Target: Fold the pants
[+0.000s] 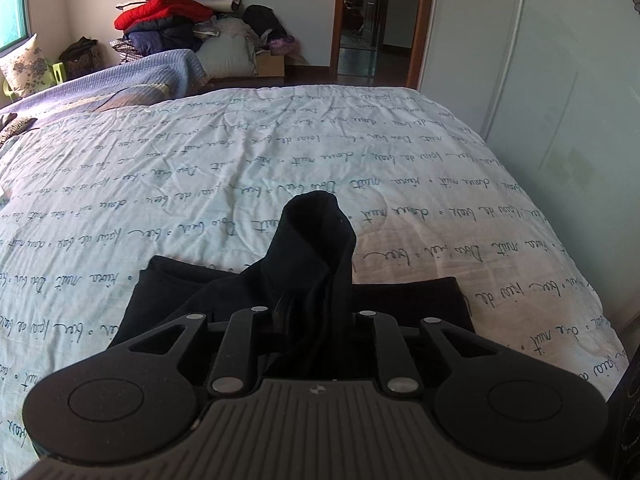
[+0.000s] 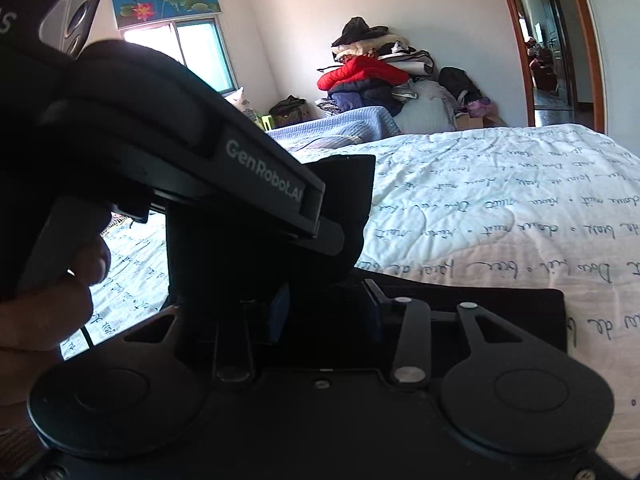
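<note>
Black pants [image 1: 400, 300] lie flat on the white bedcover with script print [image 1: 280, 152], near its front edge. My left gripper [image 1: 316, 308] is shut on a bunch of their cloth [image 1: 316, 240], which stands up between the jaws and hides the pads. In the right wrist view the left gripper's housing [image 2: 260, 176] crosses the upper left, with a hand [image 2: 52, 300] on its handle. My right gripper [image 2: 326, 310] sits low over the pants [image 2: 500, 308]. Its blue pads [image 2: 280, 312] stand apart with dark cloth between them, and a fold [image 2: 344, 200] rises from there.
A pile of clothes [image 1: 176, 12] is stacked against the far wall beyond a blue blanket [image 1: 160, 68]. An open doorway [image 1: 376, 20] lies behind the bed. A white wardrobe [image 1: 540, 80] runs along the bed's right side. A patterned pillow [image 1: 24, 64] sits far left.
</note>
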A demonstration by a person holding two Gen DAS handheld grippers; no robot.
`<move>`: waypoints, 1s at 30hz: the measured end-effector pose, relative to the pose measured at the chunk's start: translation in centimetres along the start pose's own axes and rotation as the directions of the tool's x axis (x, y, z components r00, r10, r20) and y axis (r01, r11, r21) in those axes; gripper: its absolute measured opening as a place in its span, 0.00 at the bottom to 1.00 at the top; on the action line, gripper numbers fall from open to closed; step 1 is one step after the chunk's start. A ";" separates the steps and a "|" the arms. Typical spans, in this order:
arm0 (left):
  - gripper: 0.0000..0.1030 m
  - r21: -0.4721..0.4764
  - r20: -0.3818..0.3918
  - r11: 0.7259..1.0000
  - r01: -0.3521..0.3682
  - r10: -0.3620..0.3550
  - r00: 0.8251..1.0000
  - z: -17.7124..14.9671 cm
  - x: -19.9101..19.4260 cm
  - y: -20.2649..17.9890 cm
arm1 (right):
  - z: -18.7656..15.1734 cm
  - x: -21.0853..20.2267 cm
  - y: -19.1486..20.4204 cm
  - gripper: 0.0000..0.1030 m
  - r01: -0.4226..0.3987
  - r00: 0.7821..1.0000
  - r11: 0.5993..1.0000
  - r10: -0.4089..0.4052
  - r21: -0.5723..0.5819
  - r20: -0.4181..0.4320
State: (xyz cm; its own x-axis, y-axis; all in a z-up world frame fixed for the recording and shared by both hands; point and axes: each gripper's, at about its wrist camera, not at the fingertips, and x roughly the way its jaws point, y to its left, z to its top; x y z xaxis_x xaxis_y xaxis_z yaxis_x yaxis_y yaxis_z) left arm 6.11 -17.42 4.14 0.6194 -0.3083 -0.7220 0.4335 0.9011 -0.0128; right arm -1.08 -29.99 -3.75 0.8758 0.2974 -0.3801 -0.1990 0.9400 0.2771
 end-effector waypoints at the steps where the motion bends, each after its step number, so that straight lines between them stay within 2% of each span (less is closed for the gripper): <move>1: 0.19 0.007 -0.004 1.000 0.003 -0.003 1.000 0.0 0.3 -0.6 | -0.1 -0.2 -0.4 0.41 0.012 1.000 1.000 -0.012 0.005 -0.003; 8: 0.20 0.036 -0.035 0.999 0.035 -0.034 0.999 -0.5 2.5 -4.5 | -1.1 -1.5 -3.4 0.41 0.081 0.997 0.995 -0.080 0.054 -0.021; 13: 0.20 0.053 -0.066 0.998 0.024 -0.020 0.998 -0.9 4.2 -6.3 | -1.2 -2.2 -5.3 0.41 0.110 0.994 0.989 -0.110 0.098 -0.010; 18: 0.20 0.011 -0.106 0.997 0.076 -0.075 0.992 -1.2 5.4 -7.0 | -1.2 -2.5 -6.4 0.41 0.142 0.990 0.984 -0.141 0.110 -0.021; 21: 0.17 -0.010 -0.122 0.992 0.123 -0.123 0.985 -1.3 5.9 -7.5 | -1.4 -2.9 -6.7 0.41 0.163 0.987 0.980 -0.161 0.111 -0.022; 23: 0.05 -0.022 -0.130 0.986 0.167 -0.169 0.977 -1.3 6.1 -7.9 | -1.5 -3.1 -7.1 0.41 0.181 0.984 0.977 -0.179 0.115 -0.023; 25: 0.03 -0.016 -0.142 0.982 0.190 -0.190 0.972 -1.3 6.5 -8.7 | -1.7 -3.4 -7.2 0.41 0.217 0.976 0.970 -0.215 0.106 -0.029; 27: 0.03 -0.011 -0.158 0.982 0.191 -0.190 0.969 -1.5 7.0 -9.2 | -1.9 -3.9 -7.7 0.42 0.251 0.968 0.962 -0.248 0.105 -0.036; 29: 0.16 -0.009 -0.148 0.976 0.218 -0.217 0.965 -1.5 6.7 -9.0 | -2.1 -4.7 -8.3 0.44 0.278 0.960 0.955 -0.276 0.106 -0.037; 30: 0.16 -0.011 -0.138 0.975 0.224 -0.223 0.965 -1.3 6.2 -8.7 | -2.5 -5.4 -8.5 0.44 0.297 0.955 0.949 -0.295 0.102 -0.036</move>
State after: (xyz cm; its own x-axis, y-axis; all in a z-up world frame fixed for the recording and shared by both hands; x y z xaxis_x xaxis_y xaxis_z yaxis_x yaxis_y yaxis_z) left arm 5.33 -26.76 -1.19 0.4107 -0.4564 -0.7893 0.5540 0.8125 -0.1815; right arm -5.21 -39.20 -6.30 0.8789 0.0129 -0.4768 0.1160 0.9638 0.2399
